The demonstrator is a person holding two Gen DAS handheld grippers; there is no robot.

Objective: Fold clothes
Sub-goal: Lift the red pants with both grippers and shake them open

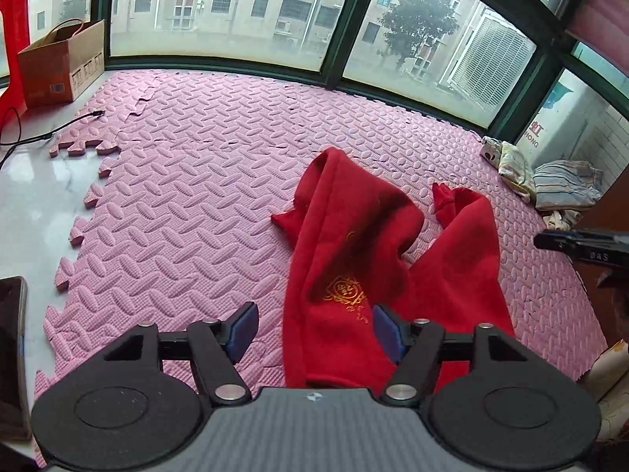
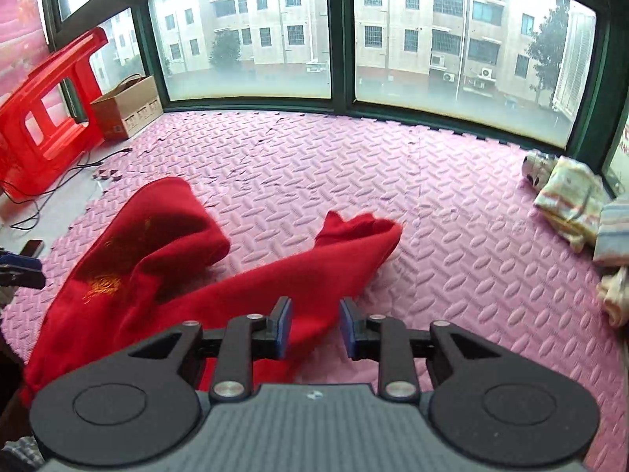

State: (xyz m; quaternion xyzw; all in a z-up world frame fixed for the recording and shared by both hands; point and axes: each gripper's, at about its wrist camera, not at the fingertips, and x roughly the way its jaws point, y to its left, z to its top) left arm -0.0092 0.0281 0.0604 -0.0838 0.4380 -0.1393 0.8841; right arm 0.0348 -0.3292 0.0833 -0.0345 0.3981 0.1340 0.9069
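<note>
Left wrist view shows the pink foam mat [image 1: 204, 181] we use as our folding floor, spread below the windows [image 1: 220, 8]. On it lies the red garment [image 1: 354, 244], rumpled in two long humps with its gold emblem facing up, not yet squared for a fold. Beyond it, at the mat's far right edge, a small heap of other clothes [image 1: 558, 185] waits, kept well apart so the working space stays free. Our left gripper [image 1: 314, 328] hangs over the garment's near end, jaws wide, nothing pressed between them. Seen from the right wrist, our right gripper [image 2: 315, 328] hovers over the other hump with jaws narrower but open, the cloth lying beneath rather than pinched; we judge both ends released to settle.
</note>
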